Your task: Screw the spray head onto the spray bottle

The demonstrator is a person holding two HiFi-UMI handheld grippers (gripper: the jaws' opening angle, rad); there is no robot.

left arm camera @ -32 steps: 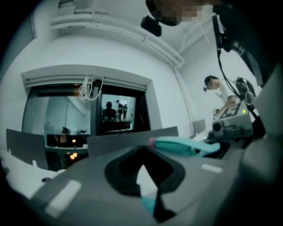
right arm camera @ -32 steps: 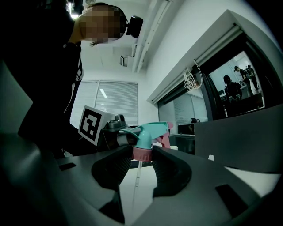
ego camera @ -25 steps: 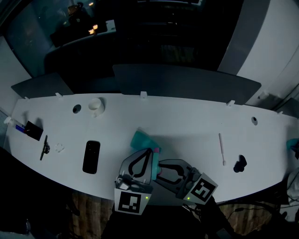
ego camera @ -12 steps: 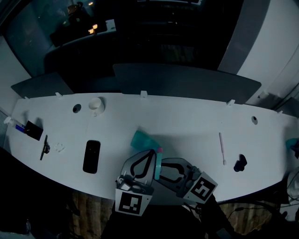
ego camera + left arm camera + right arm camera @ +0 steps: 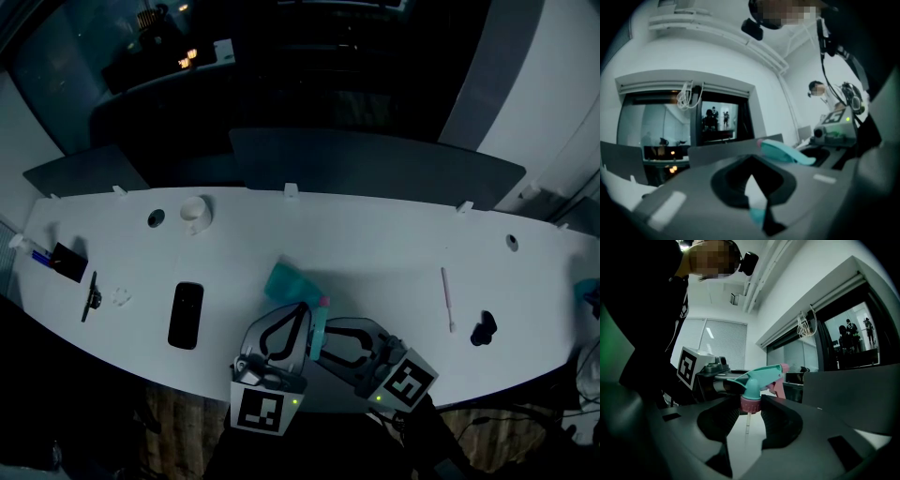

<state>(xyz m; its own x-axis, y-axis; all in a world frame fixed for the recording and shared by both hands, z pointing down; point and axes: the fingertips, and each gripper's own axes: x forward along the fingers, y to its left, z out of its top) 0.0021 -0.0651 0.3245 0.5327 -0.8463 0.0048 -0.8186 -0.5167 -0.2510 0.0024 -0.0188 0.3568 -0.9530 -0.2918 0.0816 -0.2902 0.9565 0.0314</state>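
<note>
**Foreground, lower centre of the head view.** My left fingers are pressed together. A sliver of teal shows low at their seam, and I cannot tell whether they pinch it. Just to their right, my right fingers are clamped on the pink collar of the spray head, with one pad on each side. In the right gripper view the teal body and pink trigger stand upright above the fingers. The thin dip tube hangs free below the collar. Seen from above, the spray head sits between the two pairs of fingers, over the near edge of the table.

**Middle ground.** The teal spray bottle is on the table just past the tips of my left fingers, apart from the spray head. I cannot tell whether the fingers touch it. A black phone lies at centre left. A thin white stick and a small black object lie at centre right.

**Background, upper left.** A white cup stands near the far edge of the table.
</note>
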